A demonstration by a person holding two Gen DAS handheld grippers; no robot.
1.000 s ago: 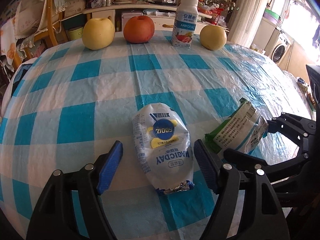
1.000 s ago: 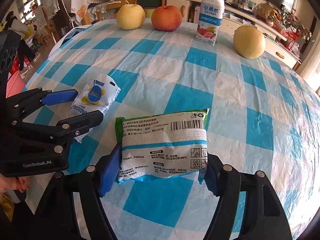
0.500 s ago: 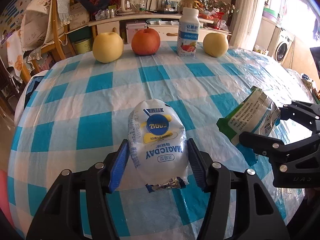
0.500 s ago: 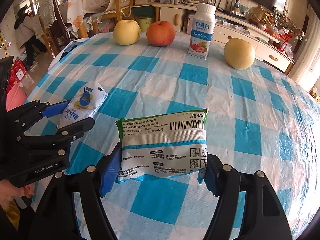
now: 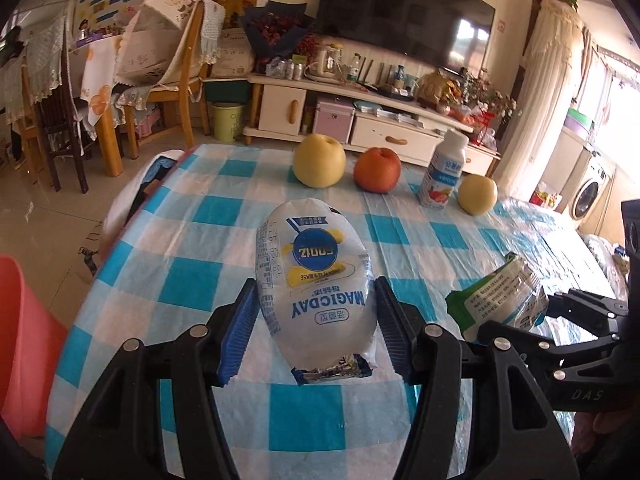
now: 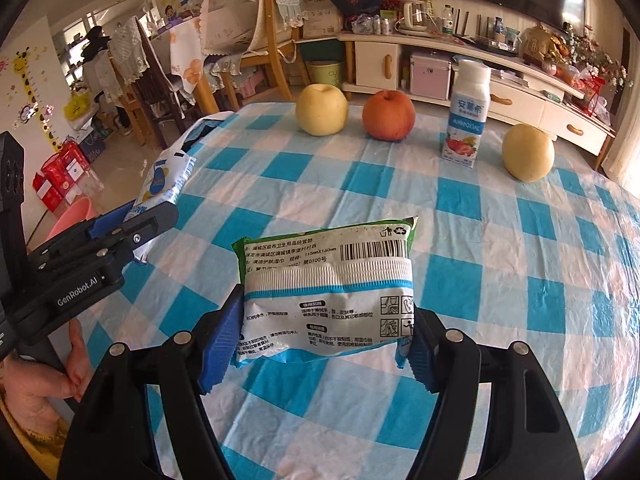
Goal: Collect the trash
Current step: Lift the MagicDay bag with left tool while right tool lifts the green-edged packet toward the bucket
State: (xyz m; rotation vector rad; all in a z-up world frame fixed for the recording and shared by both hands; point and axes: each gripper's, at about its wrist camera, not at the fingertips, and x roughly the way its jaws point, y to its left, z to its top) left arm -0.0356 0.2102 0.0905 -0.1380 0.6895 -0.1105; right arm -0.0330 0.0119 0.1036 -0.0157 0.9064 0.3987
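Left wrist view: the left gripper (image 5: 314,336) is clenched on the white snack packet (image 5: 316,280), whose lower half sits squeezed between the two blue pads while its rounded top stands out past the fingertips, clear above the blue-checked tablecloth (image 5: 192,260). In the right wrist view the right gripper (image 6: 322,344) likewise grips the green-edged wipes pack (image 6: 328,292) by its two short sides, the pack lying crosswise between the pads and off the cloth. Farther back on the table stand a yellow apple (image 6: 321,109), a red apple (image 6: 388,115), a yogurt bottle (image 6: 466,116) and a yellow pear (image 6: 528,153) in a row.
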